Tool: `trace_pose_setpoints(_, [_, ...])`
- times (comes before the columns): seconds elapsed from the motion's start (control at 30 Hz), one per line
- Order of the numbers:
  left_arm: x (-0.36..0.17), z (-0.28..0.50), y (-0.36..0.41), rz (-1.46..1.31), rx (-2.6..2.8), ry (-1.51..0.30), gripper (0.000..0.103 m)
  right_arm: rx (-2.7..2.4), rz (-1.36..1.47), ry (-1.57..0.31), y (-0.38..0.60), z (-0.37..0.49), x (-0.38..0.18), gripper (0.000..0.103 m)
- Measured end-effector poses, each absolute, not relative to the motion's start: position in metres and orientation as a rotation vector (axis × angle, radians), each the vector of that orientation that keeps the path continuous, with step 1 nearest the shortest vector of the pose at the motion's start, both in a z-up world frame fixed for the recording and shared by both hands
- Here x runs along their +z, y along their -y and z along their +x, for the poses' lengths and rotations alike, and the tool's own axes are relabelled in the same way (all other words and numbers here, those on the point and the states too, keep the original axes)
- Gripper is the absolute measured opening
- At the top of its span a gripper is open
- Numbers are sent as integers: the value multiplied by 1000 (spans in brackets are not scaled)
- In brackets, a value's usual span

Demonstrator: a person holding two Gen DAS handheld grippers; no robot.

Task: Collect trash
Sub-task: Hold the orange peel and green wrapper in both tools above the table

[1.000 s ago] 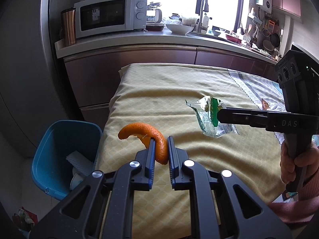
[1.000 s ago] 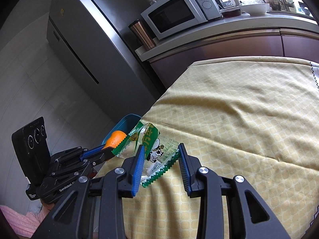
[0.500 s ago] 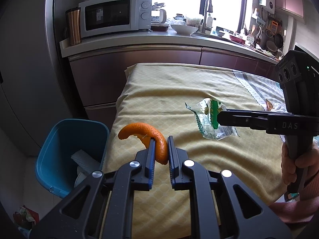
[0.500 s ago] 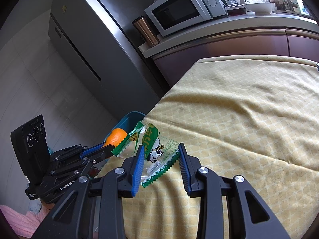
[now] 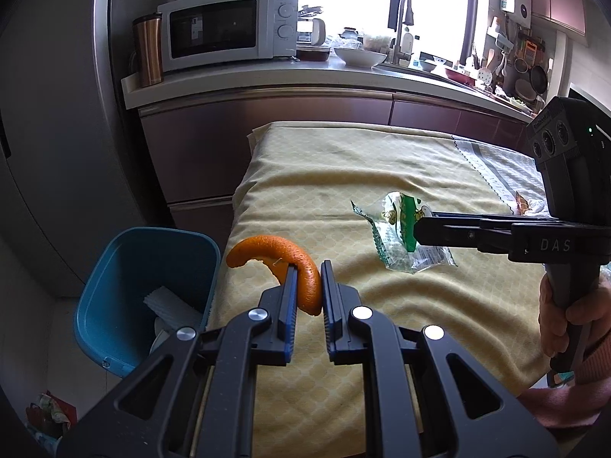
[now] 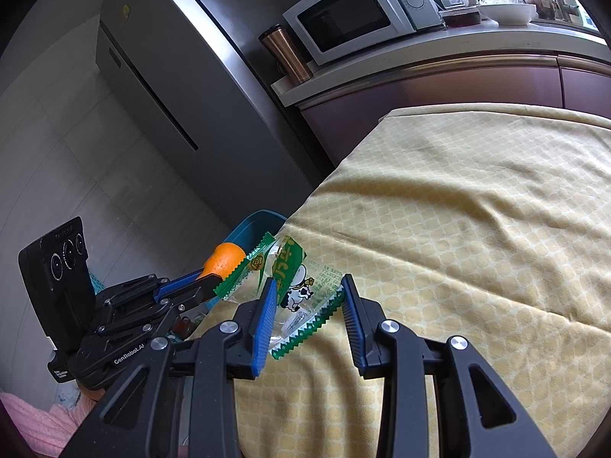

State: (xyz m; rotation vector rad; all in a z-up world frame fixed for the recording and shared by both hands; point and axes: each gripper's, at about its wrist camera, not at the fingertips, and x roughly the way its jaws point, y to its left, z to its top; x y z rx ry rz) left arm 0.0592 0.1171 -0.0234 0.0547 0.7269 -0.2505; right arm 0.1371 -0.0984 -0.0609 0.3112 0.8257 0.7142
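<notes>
A curved orange peel (image 5: 282,255) is pinched in my left gripper (image 5: 307,271), which is shut on it above the near left corner of the yellow tablecloth (image 5: 382,168). My right gripper (image 5: 420,229) comes in from the right. It is shut on a clear and green snack wrapper (image 5: 397,236), held just above the cloth. In the right wrist view the wrapper (image 6: 298,286) spans the right gripper (image 6: 309,286), and the left gripper (image 6: 206,282) with the peel (image 6: 225,257) sits to the left. A blue bin (image 5: 114,267) stands on the floor left of the table, with white trash inside.
Behind the table runs a counter with a microwave (image 5: 225,30) and a copper tumbler (image 5: 147,51); a tall grey fridge (image 6: 172,87) stands at its left. Another small wrapper (image 5: 525,202) lies at the table's far right. A hand (image 5: 565,324) holds the right gripper's handle.
Both grippers keep their grip and stay about where they were. The left wrist view has drifted slightly, so the bin and table sit a little further right.
</notes>
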Motion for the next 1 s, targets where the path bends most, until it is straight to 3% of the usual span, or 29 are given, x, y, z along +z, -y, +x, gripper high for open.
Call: trace_pose_setpoints(1.0, [-22,59,-136,43,-204,-724,12,753,286,-840,70,142,-60,32])
